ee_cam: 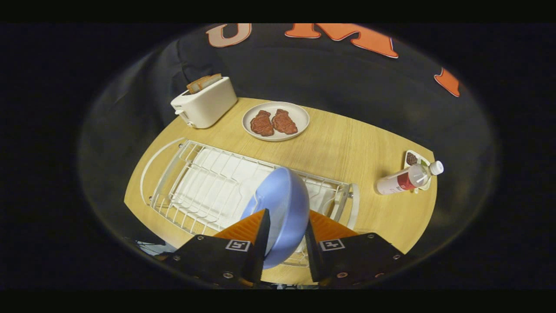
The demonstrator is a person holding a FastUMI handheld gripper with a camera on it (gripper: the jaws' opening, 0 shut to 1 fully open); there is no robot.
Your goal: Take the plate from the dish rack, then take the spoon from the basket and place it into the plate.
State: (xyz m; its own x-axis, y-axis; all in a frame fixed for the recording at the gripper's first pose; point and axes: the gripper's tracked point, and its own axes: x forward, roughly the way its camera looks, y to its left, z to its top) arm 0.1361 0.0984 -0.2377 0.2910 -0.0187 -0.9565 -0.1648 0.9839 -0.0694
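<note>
The gripper (284, 232) was clamped on the blue plate (282, 204), both fingers pressing its sides, holding it edge-up just above the white dish rack (208, 182) on the table (347, 148).

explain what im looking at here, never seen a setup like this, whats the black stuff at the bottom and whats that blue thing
This picture comes from a fisheye camera riding on a handheld two-finger gripper, looking forward along its fingers. The black blocks with orange parts at the bottom are those fingers. No robot arm: a person carries the tool.

Between the fingers is a blue plate, seen edge-on; both fingers seem to press on it, over the white wire dish rack.

Beyond them, on the wooden table: a white toaster with bread in it, a white plate with two brown food pieces, a bottle lying on its side, and a small dish behind it.
</note>
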